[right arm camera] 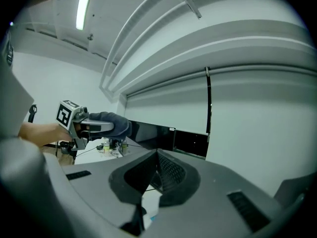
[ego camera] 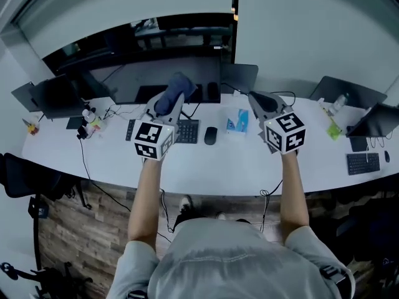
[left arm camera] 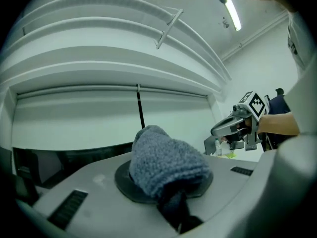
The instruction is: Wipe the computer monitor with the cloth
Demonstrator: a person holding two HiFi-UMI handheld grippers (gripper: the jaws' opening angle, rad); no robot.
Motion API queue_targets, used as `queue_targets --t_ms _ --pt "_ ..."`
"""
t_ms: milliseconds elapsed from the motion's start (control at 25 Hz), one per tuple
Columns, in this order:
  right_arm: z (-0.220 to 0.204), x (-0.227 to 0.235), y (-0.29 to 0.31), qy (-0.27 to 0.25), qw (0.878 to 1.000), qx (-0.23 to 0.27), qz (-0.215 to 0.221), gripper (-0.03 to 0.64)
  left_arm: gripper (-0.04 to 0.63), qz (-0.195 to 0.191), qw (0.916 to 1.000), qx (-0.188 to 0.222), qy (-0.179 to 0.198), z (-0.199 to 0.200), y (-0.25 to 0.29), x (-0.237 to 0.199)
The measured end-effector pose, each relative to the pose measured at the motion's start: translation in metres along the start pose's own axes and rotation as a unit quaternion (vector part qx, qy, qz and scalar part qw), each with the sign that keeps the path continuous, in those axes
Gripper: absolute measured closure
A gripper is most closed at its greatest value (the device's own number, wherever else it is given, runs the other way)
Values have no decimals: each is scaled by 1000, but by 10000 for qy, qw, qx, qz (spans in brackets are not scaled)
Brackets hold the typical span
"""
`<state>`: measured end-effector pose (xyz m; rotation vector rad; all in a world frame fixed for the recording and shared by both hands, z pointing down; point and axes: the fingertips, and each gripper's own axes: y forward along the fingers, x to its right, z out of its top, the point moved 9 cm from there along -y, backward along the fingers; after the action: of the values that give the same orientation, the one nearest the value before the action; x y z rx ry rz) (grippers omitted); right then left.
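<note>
White desk [ego camera: 237,161] runs in a long curve under a pale wall, with dark screens standing along its back edge.

The left gripper [left arm camera: 168,192] has its jaws pinched on the cloth [left arm camera: 166,157]. The cloth is a blue-grey, nubby, towel-like wad that bulges up past the tips in a rounded lump. The right gripper [right arm camera: 157,155] has its ribbed dark pads pressed together with nothing between them, and it hangs idle over the desk, well apart from the left one.

The cloth is raised in front of the monitor [ego camera: 137,80], a wide, flat, glossy black panel. I cannot tell whether the two touch. Below lie a keyboard [ego camera: 187,131], a smooth dark mouse [ego camera: 211,136] and a blue pack [ego camera: 237,122].

The wiping looks about to start or barely begun. The main risk, I judge, is pressure. The wad is thick at the front but thin where the hard grey jaws grip it, so a steep angle could bring plastic against the screen and scratch it. A strong push could also rock the monitor on its stand. The pinch holds only part of the bunch, so dragging across the glass might pull the cloth loose.
</note>
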<state>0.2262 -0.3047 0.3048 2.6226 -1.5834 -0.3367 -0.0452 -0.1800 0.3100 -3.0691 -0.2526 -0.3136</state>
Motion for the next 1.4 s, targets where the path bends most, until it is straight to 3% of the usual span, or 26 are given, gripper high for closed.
queue_targets --t_ms 160,320,520,680,920,1400 --pt "2 7 17 -76 9995 -101 -274 615 546 -428 9982 369 225 14 53 -19" --pt "3 12 21 363 9970 -100 -677 615 545 -885 9928 562 587 32 108 -30" --pt "2 21 25 505 9905 -376 -1225 615 545 -1063 9855 654 1147 56 166 -37" --pt "-1 22 27 207 9857 -736 -1499 615 545 -976 9823 453 1534 58 202 -33" --pt "-5 24 24 354 9851 -724 -1516 615 545 -955 9752 -345 1965 36 226 -22" --pt "-5 19 33 479 9868 -560 -1444 615 545 -716 9814 -322 1750 30 215 -38"
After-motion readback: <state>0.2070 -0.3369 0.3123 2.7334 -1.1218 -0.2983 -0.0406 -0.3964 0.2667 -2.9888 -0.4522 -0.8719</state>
